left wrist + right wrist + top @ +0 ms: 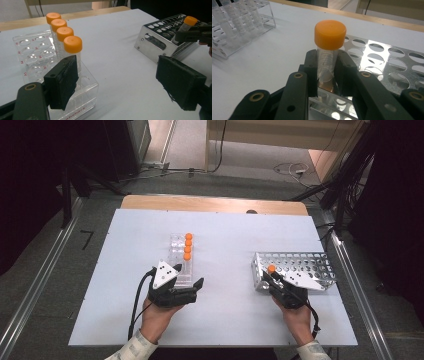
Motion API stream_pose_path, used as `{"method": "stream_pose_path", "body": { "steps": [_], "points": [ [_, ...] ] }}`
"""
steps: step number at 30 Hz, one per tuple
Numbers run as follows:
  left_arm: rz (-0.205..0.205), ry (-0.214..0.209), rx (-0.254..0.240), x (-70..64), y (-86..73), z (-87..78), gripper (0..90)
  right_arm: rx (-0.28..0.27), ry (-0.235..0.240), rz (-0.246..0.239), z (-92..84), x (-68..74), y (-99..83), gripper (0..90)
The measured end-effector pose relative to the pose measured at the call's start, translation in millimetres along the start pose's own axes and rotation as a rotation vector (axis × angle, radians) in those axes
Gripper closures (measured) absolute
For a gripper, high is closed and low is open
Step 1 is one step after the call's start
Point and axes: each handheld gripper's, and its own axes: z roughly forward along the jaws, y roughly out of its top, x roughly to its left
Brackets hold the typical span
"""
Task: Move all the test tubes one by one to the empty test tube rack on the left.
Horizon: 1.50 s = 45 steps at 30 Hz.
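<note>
From the high view, the right gripper (pixel 273 272) clamps an orange-capped tube (pixel 271 268) at the near corner of the metal rack (pixel 300 265). In the left gripper view, the left gripper (pixel 120 83) stands open, empty, beside the clear rack (pixel 35 57). The right gripper view shows the tube upright in a hole; next, I judge, comes a straight lift out.

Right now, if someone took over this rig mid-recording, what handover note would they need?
Right gripper: shut on one orange-capped tube, upright at the near corner of the metal rack.
Left gripper: open, holding nothing, fingers just in front of the clear rack.
Four more capped tubes stand in a row in the clear rack.
Done: the one tube is at the metal rack.
Left: whether it is seated in a hole cannot be told; likely release it, then the other four, if they follow.
</note>
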Motion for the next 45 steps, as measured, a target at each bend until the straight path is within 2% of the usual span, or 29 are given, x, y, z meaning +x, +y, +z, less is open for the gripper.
{"method": "stream_pose_path", "body": {
  "steps": [6, 9, 14, 20, 28, 38, 45],
  "points": [
    [-0.001, -0.001, -0.001, 0.4, 0.1, 0.0, 18.2, -0.029, 0.005, 0.0, -7.0, 0.6, 7.1, 71.4],
    [-0.005, -0.003, -0.003, 0.5, 0.2, 0.1, 17.1, -0.06, 0.003, 0.003, -17.3, 1.4, 16.8, 71.4],
    [-0.013, -0.006, -0.015, 0.8, 1.8, -1.9, 16.9, -0.119, -0.007, -0.019, -38.2, 6.1, 32.0, 71.6],
    [-0.01, -0.009, -0.027, -0.1, 3.7, -4.6, 16.8, -0.134, 0.043, -0.042, -50.6, 20.6, 39.4, 71.6],
    [-0.01, -0.026, -0.042, -2.9, 5.9, -8.2, 18.0, -0.098, 0.119, -0.066, -40.8, 42.5, 34.8, 71.8],
    [0.025, -0.106, -0.048, -21.2, 9.4, -9.2, 23.7, -0.047, 0.207, -0.118, -20.8, 75.9, 27.5, 71.8],
    [0.052, -0.158, -0.068, -33.5, 13.3, -10.0, 35.6, -0.022, 0.257, -0.146, -7.9, 97.1, 26.0, 71.8]
  ]
}}
